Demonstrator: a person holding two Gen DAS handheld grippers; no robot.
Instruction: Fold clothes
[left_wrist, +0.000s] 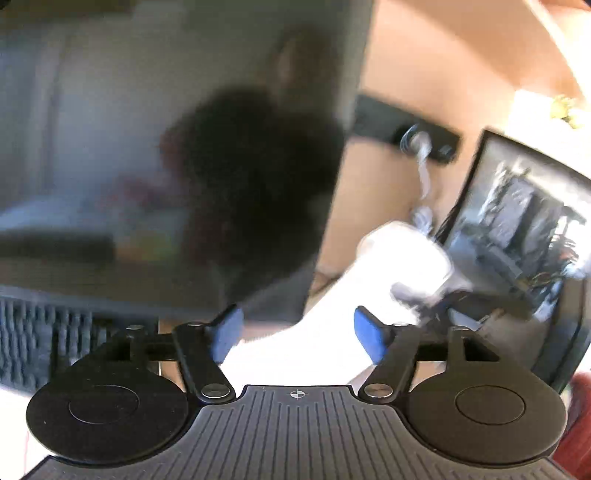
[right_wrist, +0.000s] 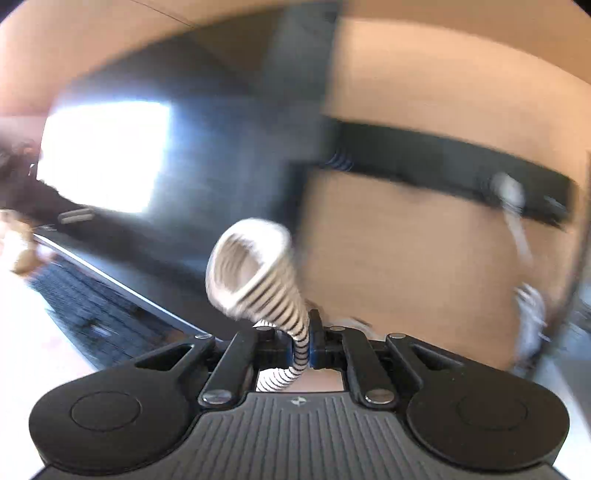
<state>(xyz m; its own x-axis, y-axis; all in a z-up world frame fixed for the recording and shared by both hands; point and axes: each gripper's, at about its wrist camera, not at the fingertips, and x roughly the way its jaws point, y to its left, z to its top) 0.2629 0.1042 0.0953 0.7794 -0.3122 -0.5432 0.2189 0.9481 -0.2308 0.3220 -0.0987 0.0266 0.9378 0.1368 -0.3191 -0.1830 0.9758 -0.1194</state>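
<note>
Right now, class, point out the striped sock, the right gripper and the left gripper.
striped sock (right_wrist: 255, 266): right wrist view, on its open cuff.
right gripper (right_wrist: 308, 343): right wrist view, between the tips shut on the sock.
left gripper (left_wrist: 295, 332): left wrist view, between its parted blue pads.

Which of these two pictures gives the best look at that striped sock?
The right wrist view. There the striped sock fills the middle, pinched in the shut right gripper, its open cuff curling up. The left wrist view shows no stripes, only a blurred white garment beyond the open left gripper.
</note>
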